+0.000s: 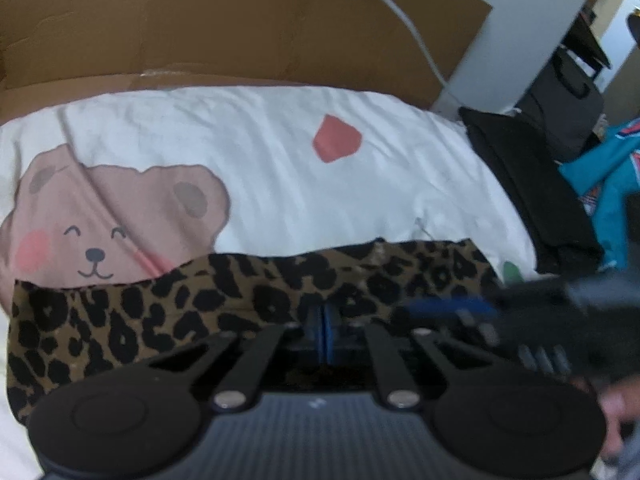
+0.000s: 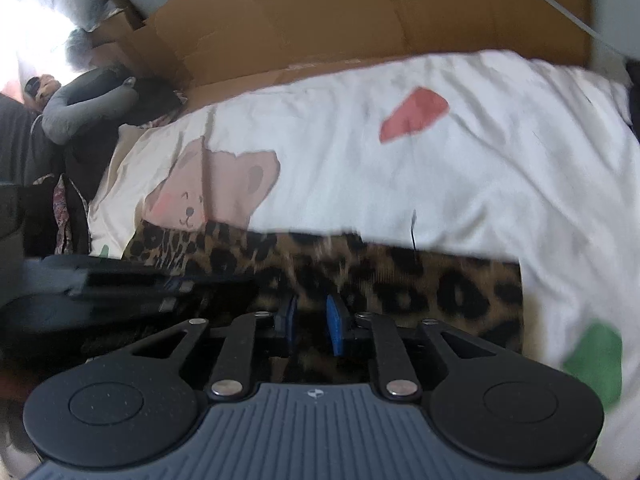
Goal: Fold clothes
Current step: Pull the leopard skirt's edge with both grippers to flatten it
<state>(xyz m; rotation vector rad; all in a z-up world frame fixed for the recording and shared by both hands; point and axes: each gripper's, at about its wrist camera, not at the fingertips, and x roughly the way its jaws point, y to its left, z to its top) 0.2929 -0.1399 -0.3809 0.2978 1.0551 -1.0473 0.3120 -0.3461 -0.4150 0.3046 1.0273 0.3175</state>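
Two claws work a leopard-print knit garment (image 1: 248, 300) lying on a white bear-print bedsheet (image 1: 260, 152).

The left claw (image 1: 324, 332) has its blue pads pressed together, seemingly pinching the soft cloth; the right claw (image 2: 313, 326) stands slightly spread over it. Flat brown cardboard (image 1: 240, 20) stands behind the wrinkled sheet.

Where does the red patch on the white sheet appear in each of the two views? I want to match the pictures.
Left wrist view: the red patch lies just right of centre in the upper half, on the white sheet, well above the leopard-print garment.
Right wrist view: the red patch lies right of centre, upper part, on the sheet.
Shared landmark: the bear print, left of the patch in both.
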